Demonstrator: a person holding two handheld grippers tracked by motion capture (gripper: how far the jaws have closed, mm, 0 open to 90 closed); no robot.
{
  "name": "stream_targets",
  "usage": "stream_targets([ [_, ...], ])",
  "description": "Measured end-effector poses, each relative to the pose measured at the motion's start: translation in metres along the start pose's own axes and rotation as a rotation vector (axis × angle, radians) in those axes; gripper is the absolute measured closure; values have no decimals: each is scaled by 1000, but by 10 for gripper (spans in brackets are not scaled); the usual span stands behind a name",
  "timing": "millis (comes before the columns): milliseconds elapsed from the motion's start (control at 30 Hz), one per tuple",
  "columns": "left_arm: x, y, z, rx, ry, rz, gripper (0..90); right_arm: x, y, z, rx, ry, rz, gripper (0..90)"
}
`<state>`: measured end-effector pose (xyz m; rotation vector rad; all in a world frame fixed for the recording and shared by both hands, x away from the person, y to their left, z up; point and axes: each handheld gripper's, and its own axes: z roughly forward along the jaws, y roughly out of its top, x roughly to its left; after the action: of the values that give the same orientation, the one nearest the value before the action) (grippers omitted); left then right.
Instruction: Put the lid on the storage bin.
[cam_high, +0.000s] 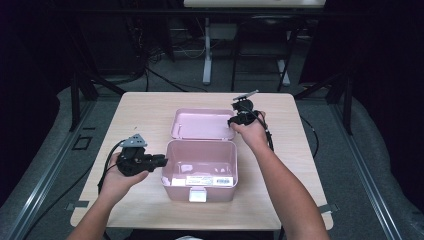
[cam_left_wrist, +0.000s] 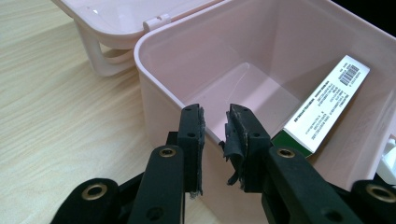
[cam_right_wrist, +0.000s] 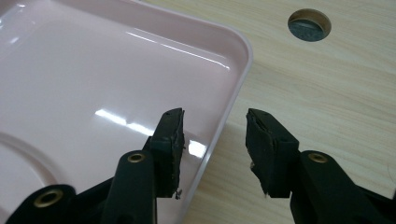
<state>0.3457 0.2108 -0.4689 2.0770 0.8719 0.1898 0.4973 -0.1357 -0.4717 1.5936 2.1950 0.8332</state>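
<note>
Holding our left gripper (cam_left_wrist: 215, 122) on the pink box's (cam_high: 200, 170) side wall, its fingers pinch that wall. Our right gripper's (cam_right_wrist: 214, 122) fingers stand apart around the open lid's (cam_right_wrist: 93, 93) edge, on the counter (cam_high: 145, 107).

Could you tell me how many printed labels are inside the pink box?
1: a white barcode label lies against the inside of the pink box's front wall, nearest the person. Others may be hidden.

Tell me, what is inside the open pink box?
Inside the pink box a white label with a barcode lies against one wall. The left tongs cover a lower corner.
</note>
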Motion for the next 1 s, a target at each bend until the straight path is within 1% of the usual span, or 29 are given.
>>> stream_targets([
  [33,0,0,0,0,-1,-1,753,0,1,1,-6,-3,9,562],
  [100,0,0,0,-2,0,-1,753,-1,2,3,0,-3,27,564],
  [233,0,0,0,-3,-2,-5,753,-4,5,7,-11,-18,34,585],
  [300,0,0,0,-3,-2,-6,753,-5,5,10,-3,-37,36,590],
  [367,0,0,0,-3,-3,-8,753,-7,6,13,4,-42,52,596],
  [400,0,0,0,-3,-2,-4,753,-8,6,14,6,-38,65,603],
  [467,0,0,0,-3,-4,-6,753,-8,6,17,2,-38,76,618],
  [533,1,0,0,-2,-4,-3,753,-7,7,18,6,-42,77,640],
  [633,1,0,0,-2,-4,-3,753,-7,9,19,3,-44,88,672],
  [700,0,0,0,-2,-4,-7,753,-6,10,20,11,-43,98,708],
  [767,0,0,0,-2,-4,-9,753,-4,10,22,4,-46,105,732],
  [800,0,0,0,-3,-4,-11,753,-4,11,22,2,-48,101,739],
  [900,0,0,0,-3,-4,-8,754,-5,12,24,1,-47,113,748],
  [1000,0,0,0,-4,-3,-11,754,-6,14,25,14,-43,127,761],
])
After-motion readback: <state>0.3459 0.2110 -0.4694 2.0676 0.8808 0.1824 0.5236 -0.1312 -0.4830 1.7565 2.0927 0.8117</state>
